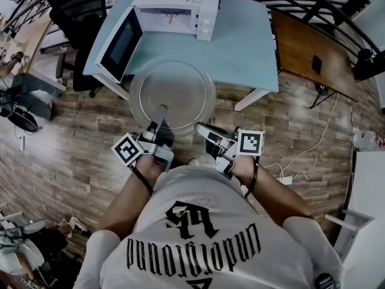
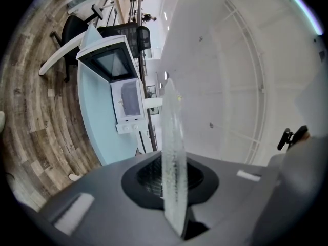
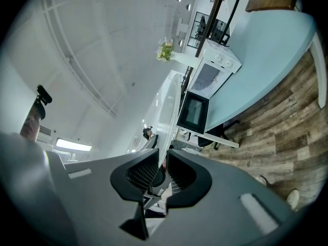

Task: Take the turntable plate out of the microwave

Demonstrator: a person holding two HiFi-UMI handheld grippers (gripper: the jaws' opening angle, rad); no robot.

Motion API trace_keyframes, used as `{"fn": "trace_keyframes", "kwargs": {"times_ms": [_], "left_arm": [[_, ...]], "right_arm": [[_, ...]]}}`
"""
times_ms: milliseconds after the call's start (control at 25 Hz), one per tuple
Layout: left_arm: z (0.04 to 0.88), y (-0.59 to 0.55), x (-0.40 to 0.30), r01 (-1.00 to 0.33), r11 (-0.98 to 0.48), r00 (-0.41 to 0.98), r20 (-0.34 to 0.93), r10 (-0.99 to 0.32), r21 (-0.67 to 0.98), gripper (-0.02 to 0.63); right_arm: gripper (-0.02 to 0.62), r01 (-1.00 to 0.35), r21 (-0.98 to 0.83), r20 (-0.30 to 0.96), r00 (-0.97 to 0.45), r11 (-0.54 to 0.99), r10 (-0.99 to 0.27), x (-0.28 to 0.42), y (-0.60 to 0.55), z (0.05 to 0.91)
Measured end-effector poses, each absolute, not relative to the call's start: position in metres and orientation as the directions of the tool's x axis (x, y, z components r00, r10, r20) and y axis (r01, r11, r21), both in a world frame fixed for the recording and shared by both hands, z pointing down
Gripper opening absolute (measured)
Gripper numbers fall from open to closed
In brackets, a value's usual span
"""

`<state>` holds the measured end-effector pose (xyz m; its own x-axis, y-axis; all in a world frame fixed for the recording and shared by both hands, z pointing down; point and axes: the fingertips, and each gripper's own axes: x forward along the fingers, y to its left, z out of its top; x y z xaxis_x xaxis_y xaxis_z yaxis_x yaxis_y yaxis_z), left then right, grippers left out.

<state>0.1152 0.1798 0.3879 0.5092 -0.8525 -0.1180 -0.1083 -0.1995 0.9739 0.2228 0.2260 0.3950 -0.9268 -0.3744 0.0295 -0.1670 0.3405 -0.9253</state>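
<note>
2 pinch grips on turntable plate [image 1: 174, 83], mid-frame: left gripper [image 1: 161, 111] and right gripper [image 1: 200, 127] clamp its near rim, below open microwave [image 1: 174, 9].

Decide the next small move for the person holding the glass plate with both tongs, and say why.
Probably carry the plate forward and lower it onto the bare table to the right of the microwave. The left tongs and right tongs both clamp its near rim, and it is out of the microwave, held in the air unsupported.
</note>
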Motion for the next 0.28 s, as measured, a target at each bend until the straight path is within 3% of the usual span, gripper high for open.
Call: {"fn": "trace_keyframes", "kwargs": {"times_ms": [280], "left_arm": [[0.3904, 0.1765, 0.1096, -0.113, -0.189, 0.504, -0.108, -0.857, 0.975, 0.077]], "right_arm": [[0.048, -0.167, -0.923, 0.03, -0.929, 0.346, -0.368, 0.2186, 0.2217, 0.3949]]}}
